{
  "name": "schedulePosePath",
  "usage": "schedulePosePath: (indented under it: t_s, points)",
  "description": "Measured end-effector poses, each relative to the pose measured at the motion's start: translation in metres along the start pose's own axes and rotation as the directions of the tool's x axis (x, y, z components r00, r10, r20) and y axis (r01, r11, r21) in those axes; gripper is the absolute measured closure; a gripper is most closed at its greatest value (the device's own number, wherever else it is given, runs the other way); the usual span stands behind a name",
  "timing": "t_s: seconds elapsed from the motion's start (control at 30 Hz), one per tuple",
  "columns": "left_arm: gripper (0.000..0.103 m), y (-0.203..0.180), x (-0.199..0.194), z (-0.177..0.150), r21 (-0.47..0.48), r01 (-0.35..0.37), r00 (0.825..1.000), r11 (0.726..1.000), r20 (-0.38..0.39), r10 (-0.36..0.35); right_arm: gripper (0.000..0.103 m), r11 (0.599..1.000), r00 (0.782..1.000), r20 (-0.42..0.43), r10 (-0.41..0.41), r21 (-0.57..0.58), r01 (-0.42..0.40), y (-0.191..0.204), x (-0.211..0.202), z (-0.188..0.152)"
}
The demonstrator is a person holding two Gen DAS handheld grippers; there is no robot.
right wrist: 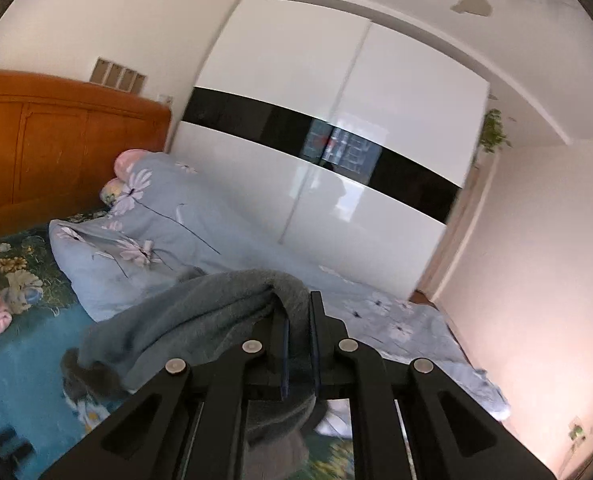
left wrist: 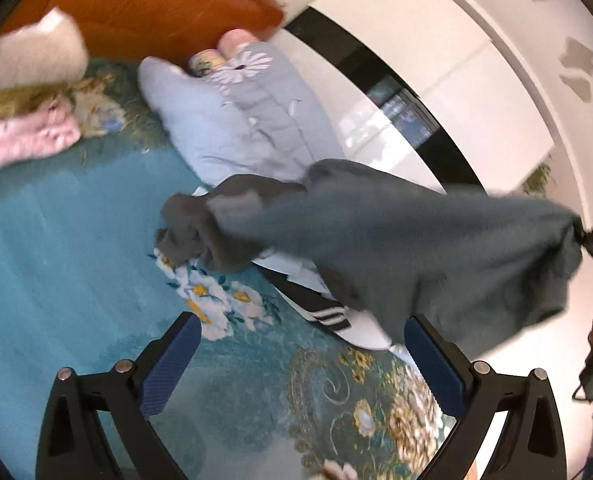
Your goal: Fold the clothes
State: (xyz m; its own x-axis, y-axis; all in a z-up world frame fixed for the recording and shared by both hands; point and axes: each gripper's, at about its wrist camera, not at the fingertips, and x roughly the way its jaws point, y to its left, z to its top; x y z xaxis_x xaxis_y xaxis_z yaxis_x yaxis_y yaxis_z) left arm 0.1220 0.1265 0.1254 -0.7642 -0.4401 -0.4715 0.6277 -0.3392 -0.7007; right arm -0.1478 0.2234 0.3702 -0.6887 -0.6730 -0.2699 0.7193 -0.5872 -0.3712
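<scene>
The left gripper hangs over the bed with its blue jaws spread wide and nothing between them. Only its camera shows what lies under the grey garment: a black and white piece with stripes on the flowery blue bed cover, near the bed's side edge. The grey garment is lifted up, and one end droops down to touch the bed. Its other end is pinched at the right side of this view.

The right gripper has its jaws pressed together on the grey garment. Its camera looks farther across the room. Past the garment lies a light blue quilt with flowers. Behind that are the wooden headboard and a white wardrobe with a black band.

A pink cloth sits far off by the head end.
</scene>
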Motion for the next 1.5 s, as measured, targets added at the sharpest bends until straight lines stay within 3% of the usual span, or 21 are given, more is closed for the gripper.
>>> schedulePosePath:
  t_s: [0.2, 0.3, 0.4, 0.47, 0.6, 0.77, 0.87, 1.0, 1.1, 1.3, 1.4, 1.5]
  points:
    - [0.0, -0.027, -0.034, -0.002, 0.121, 0.013, 0.999, 0.993, -0.036, -0.008, 0.095, 0.986, 0.988, -0.023, -0.153, 0.064, 0.155, -0.069, -0.054, -0.038]
    - [0.0, -0.028, -0.04, 0.0, 0.131, 0.002, 0.999, 0.991, -0.041, 0.003, 0.095, 0.976, 0.978, -0.029, -0.205, 0.069, 0.207, -0.087, -0.075, -0.046]
    - [0.0, -0.029, -0.046, 0.002, 0.139, -0.009, 0.999, 0.99, -0.045, 0.015, 0.094, 0.979, 0.981, -0.036, -0.192, 0.064, 0.194, -0.09, -0.09, -0.052]
    - [0.0, -0.03, -0.049, 0.004, 0.145, -0.016, 0.999, 0.989, -0.048, 0.024, 0.094, 0.986, 0.987, -0.045, -0.157, 0.047, 0.159, -0.076, -0.089, -0.055]
    - [0.0, -0.031, -0.057, 0.007, 0.155, -0.031, 0.998, 0.987, -0.053, 0.04, 0.094, 0.999, 1.0, -0.027, -0.002, 0.047, 0.003, -0.035, -0.078, -0.047]
    - [0.0, -0.033, -0.066, 0.011, 0.169, -0.049, 0.996, 0.984, -0.06, 0.06, 0.094, 0.985, 0.987, 0.027, 0.161, 0.064, -0.163, 0.008, -0.076, -0.038]
    - [0.0, -0.029, -0.071, 0.014, 0.164, -0.065, 0.996, 0.984, -0.054, 0.075, 0.094, 0.972, 0.975, -0.042, 0.217, 0.103, -0.212, 0.009, -0.068, -0.062]
    - [0.0, -0.024, -0.061, 0.009, 0.16, -0.078, 0.992, 0.984, -0.087, 0.092, 0.094, 0.957, 0.931, -0.251, 0.267, 0.185, -0.224, 0.016, -0.02, -0.135]
    - [0.0, -0.023, -0.045, 0.0, 0.175, -0.087, 0.986, 0.981, -0.128, 0.11, 0.094, 0.954, 0.888, -0.38, 0.258, 0.244, -0.173, 0.01, -0.005, -0.199]
    - [0.0, -0.03, -0.01, -0.019, 0.181, -0.071, 0.971, 0.981, -0.211, 0.11, 0.094, 0.941, 0.879, -0.465, 0.103, 0.333, 0.066, -0.073, -0.023, -0.259]
    - [0.0, -0.038, -0.002, -0.026, 0.206, -0.059, 0.966, 0.977, -0.233, 0.107, 0.095, 0.922, 0.862, -0.505, -0.043, 0.313, 0.23, -0.129, -0.035, -0.275]
    - [0.0, -0.044, 0.004, -0.031, 0.226, -0.052, 0.962, 0.973, -0.25, 0.11, 0.095, 0.866, 0.831, -0.524, -0.187, 0.312, 0.391, -0.193, -0.055, -0.278]
